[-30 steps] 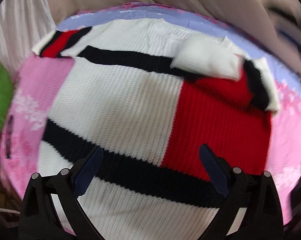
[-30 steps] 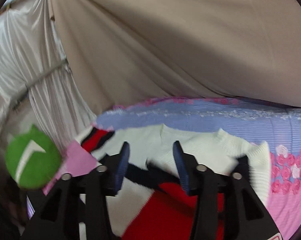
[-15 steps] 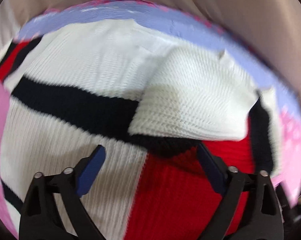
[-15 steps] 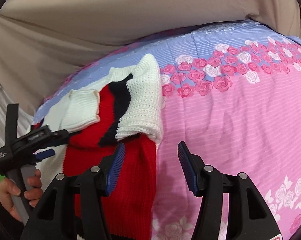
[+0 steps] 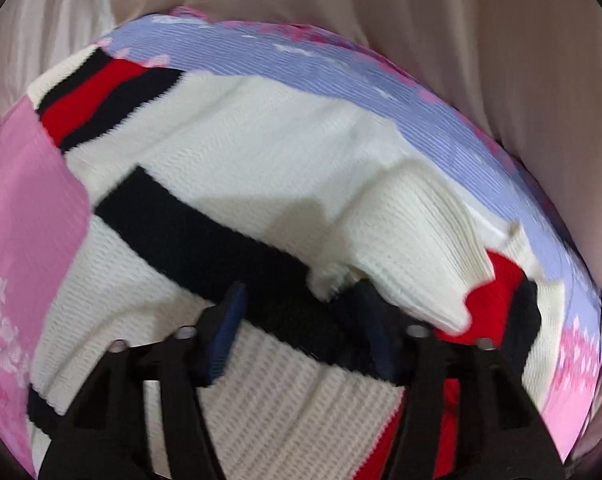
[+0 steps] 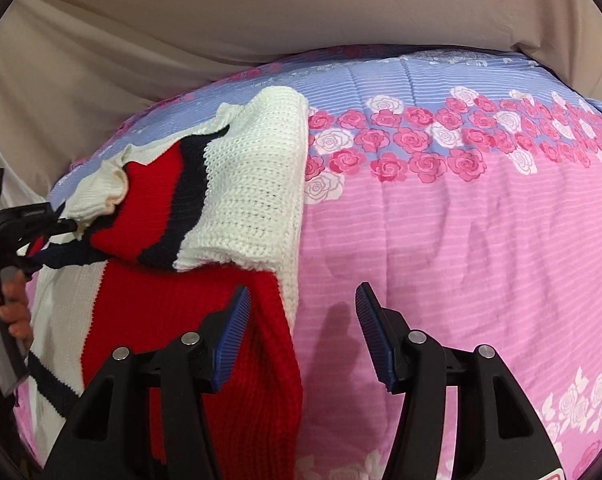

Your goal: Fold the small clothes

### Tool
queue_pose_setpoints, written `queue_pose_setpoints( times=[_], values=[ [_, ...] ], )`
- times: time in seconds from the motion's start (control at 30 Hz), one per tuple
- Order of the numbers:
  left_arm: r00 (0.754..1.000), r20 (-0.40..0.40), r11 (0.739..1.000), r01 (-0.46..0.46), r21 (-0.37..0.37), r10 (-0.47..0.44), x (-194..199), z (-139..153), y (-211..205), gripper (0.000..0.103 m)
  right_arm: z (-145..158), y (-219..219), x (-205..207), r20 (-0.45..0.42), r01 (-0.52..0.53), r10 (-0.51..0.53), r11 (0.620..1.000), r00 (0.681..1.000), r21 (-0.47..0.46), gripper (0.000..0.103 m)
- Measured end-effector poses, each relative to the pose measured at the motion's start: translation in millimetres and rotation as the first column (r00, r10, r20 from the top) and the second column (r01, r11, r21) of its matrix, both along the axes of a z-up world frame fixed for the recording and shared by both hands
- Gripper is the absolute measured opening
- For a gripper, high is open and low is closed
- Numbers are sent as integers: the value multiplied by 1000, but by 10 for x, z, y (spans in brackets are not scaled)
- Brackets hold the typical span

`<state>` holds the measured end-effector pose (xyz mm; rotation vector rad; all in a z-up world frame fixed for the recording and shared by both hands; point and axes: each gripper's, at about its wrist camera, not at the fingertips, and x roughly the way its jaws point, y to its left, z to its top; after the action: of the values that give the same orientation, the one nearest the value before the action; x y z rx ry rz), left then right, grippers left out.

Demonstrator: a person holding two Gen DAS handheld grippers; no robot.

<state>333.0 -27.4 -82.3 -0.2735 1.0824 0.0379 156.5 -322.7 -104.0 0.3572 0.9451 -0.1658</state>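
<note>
A small knit sweater [image 5: 229, 168] in white, red and black blocks lies flat on a floral bedspread [image 6: 441, 240]. Its right sleeve [image 6: 253, 184] is folded in across the chest. My left gripper [image 5: 301, 324] is low over the black stripe, jaws still apart, with the white cuff [image 5: 413, 248] of the folded sleeve at its right finger; whether the finger touches the cuff I cannot tell. In the right wrist view the left gripper [image 6: 67, 224] sits at that cuff. My right gripper [image 6: 301, 332] is open and empty above the sweater's right edge.
The pink part of the bedspread [image 6: 461, 280] spreads to the right of the sweater. A lilac band with roses [image 6: 421, 140] runs along the far edge. A beige curtain [image 6: 181, 20] hangs behind the bed. A hand [image 6: 13, 312] holds the left gripper's handle.
My left gripper has moved forward onto the folded sleeve's cuff and its jaws have narrowed. My right gripper swung right from the collar to the sweater's right edge, staying open.
</note>
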Motion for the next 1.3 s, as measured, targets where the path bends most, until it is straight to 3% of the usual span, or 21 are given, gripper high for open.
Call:
queue_pose_setpoints(
  times=[0.03,0.1,0.13,0.2,0.23,0.27,0.33,0.4,0.43,0.5,0.57,0.7,0.77,0.83,0.87,0.93,1.07,1.13,1.17,1.27,1.3],
  values=[
    [1000,4,1000,6,17,-6,14,-13,-57,76,-23,8,49,-5,-5,5,1000,1000,1,54],
    [1000,2,999,12,40,-12,112,-61,-150,73,-33,44,120,-3,-12,12,1000,1000,-3,54],
    [1000,0,999,8,32,-8,210,-90,-170,58,-36,56,158,2,-14,14,1000,1000,-5,51],
    [1000,1,1000,-21,-7,21,319,-108,6,40,-36,59,222,19,-26,25,1000,1000,18,17],
    [998,14,998,-53,-32,53,344,-67,130,27,-38,63,255,15,-23,23,999,1000,26,16],
    [996,31,995,-86,-44,87,346,-6,239,25,-25,45,275,19,-12,11,1000,1000,27,15],
    [971,67,973,-229,-28,231,295,106,560,26,24,-19,250,40,30,-31,999,999,25,14],
    [942,23,942,-334,-3,334,290,15,870,27,-6,-126,195,34,80,-81,996,996,47,14],
    [941,-42,942,-336,-7,335,321,-104,983,26,-62,-165,178,15,98,-99,994,995,56,14],
    [955,-5,955,-296,17,296,266,-43,993,28,-109,-174,161,9,100,-101,992,995,76,14],
    [969,31,970,-244,10,243,204,103,905,37,-45,-116,168,8,87,-88,994,996,62,17],
    [990,48,991,-128,-40,130,162,265,556,84,194,-24,-11,62,108,-108,994,992,15,21],
    [999,-3,999,-51,18,51,252,135,296,81,315,6,-65,98,115,-115,993,989,2,24],
    [998,-61,998,-17,61,21,356,-55,197,51,436,27,46,125,100,-101,995,987,7,24],
    [999,-46,997,-25,78,29,354,-74,185,51,472,51,151,129,80,-80,997,988,3,24],
    [1000,-16,994,-25,102,27,337,-42,194,31,524,98,454,141,22,-19,1000,990,-19,24],
    [999,-20,997,-39,67,41,312,-54,348,27,327,188,997,83,-98,97,995,992,11,15],
    [999,-23,998,-27,48,28,288,-24,428,29,3,89,1194,-17,-28,27,998,999,-54,3],
    [999,-18,999,-29,25,29,264,9,509,29,-63,8,1188,-1,-1,1,1000,1000,-25,0],
    [995,43,995,-87,-44,88,170,189,891,36,50,-5,1114,-3,52,-52,998,999,-22,0],
    [992,50,993,-110,-43,112,168,227,1025,44,162,87,1053,7,39,-38,998,999,-40,8]
  ],
)
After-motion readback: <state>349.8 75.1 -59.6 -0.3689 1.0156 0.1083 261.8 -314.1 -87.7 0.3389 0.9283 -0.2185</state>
